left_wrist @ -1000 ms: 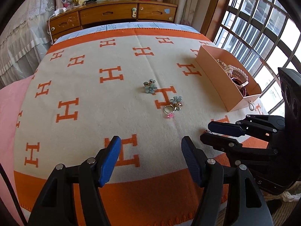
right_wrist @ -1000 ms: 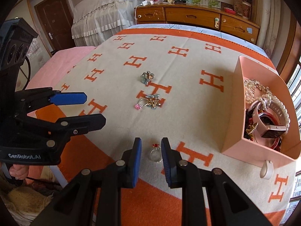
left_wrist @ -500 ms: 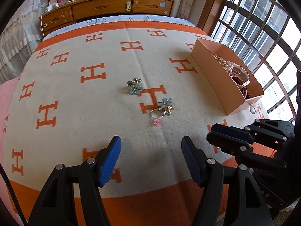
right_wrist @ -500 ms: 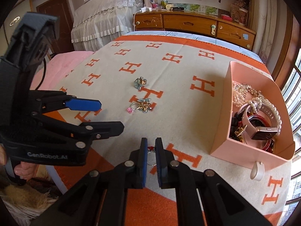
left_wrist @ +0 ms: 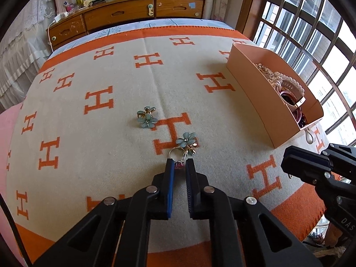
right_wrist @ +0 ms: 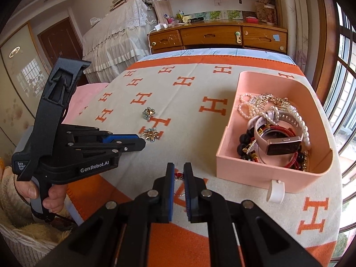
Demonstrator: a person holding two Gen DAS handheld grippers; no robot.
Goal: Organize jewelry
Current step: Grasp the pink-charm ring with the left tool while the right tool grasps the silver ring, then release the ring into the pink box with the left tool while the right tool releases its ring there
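My left gripper (left_wrist: 179, 163) has its jaws closed on a silver ring with a pink stone (left_wrist: 178, 158) lying on the blanket; it also shows in the right wrist view (right_wrist: 142, 139). A blue flower piece (left_wrist: 187, 142) touches that ring. A second blue flower piece (left_wrist: 146, 118) lies farther back. My right gripper (right_wrist: 178, 173) is shut on a ring with a red stone (right_wrist: 178, 179) and holds it above the blanket, left of the pink jewelry box (right_wrist: 229, 133). The box (left_wrist: 255, 102) holds pearls, bracelets and a watch.
The cream and orange H-patterned blanket (left_wrist: 100, 146) covers the bed. A wooden dresser (left_wrist: 124, 17) stands beyond the far edge. Windows (left_wrist: 311, 33) run along the right side. A pink sheet (right_wrist: 86, 93) lies to the left.
My left gripper moved forward to the pink-stone ring and closed on it. My right gripper closed on the red-stone ring and rose toward the box.
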